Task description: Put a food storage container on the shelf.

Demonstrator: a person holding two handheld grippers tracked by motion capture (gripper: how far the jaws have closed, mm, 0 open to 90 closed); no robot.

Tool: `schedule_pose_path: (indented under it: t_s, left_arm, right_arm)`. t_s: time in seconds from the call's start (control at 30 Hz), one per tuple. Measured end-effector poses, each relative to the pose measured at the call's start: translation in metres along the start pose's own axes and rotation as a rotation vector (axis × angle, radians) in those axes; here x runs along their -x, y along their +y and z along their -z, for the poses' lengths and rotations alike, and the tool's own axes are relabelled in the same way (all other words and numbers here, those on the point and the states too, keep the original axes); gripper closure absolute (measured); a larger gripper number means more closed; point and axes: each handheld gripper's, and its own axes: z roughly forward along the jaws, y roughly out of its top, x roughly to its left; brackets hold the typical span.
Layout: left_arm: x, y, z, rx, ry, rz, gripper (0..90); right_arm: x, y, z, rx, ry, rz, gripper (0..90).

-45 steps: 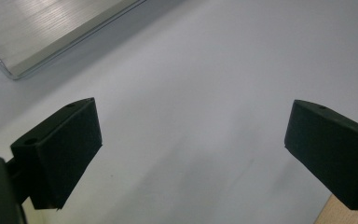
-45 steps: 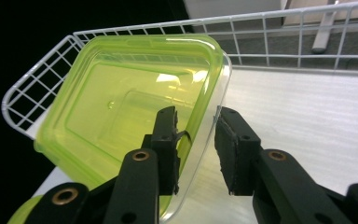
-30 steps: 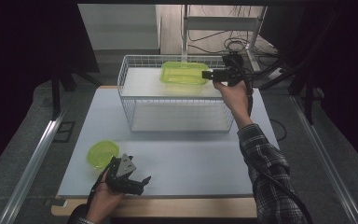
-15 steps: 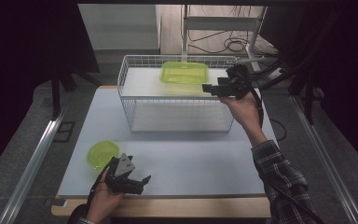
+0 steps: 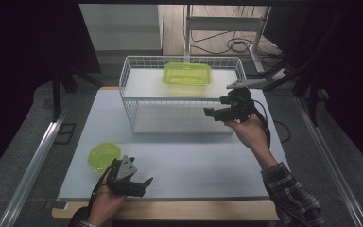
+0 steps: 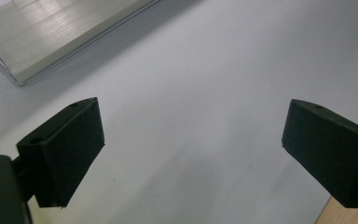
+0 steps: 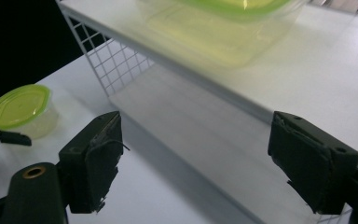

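Behind right gripper point(image 5: 210, 112), green container point(image 5: 187, 74) on rack shelf point(image 5: 142, 82).

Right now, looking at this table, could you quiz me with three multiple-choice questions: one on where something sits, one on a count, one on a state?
1. Where is the rectangular green-lidded container?
A. on top of the wire rack
B. on the floor
C. in a person's hand

2. How many green-lidded containers are there?
A. one
B. two
C. four

3. How do the right gripper jaws stand?
A. clamped on a container
B. open with nothing between them
C. shut tight

Answers: 1 A, it rests on the rack's upper shelf. 2 B, the rectangular one plus a small round container on the table. 3 B, the right gripper view shows its pads apart, having just been opening.
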Motion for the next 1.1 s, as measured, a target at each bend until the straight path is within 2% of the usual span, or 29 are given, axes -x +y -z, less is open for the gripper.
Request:
schedule_pose_path:
  t_s: [0.27,0.47,0.5,0.57,0.73,1.0,1.1]
  left_arm:
    - [0.000,0.000,-0.001,-0.019,0.010,-0.001,5.1]
    - [0.003,0.001,-0.002,-0.039,0.018,-0.033,4.7]
    - [0.003,0.001,-0.002,-0.040,0.017,-0.035,4.7]
    - [0.004,0.001,-0.003,-0.041,0.015,-0.035,4.6]
    - [0.004,0.001,-0.003,-0.040,0.009,-0.022,4.5]
    - [0.004,0.002,-0.004,-0.047,-0.006,-0.007,4.2]
    - [0.005,0.002,-0.004,-0.049,-0.013,-0.007,4.2]
  right_arm:
    - [-0.004,-0.026,0.002,-0.009,0.032,-0.008,14.1]
    - [-0.005,-0.047,0.006,-0.026,0.025,0.002,10.4]
    - [-0.006,-0.056,0.006,-0.034,0.023,0.002,9.6]
    - [-0.006,-0.059,0.006,-0.038,0.023,-0.001,9.5]
    - [-0.009,-0.082,0.004,-0.055,0.022,0.008,8.6]
    - [-0.012,-0.115,0.003,-0.045,0.023,0.009,5.8]
    - [-0.014,-0.124,0.001,-0.068,0.013,0.019,4.7]
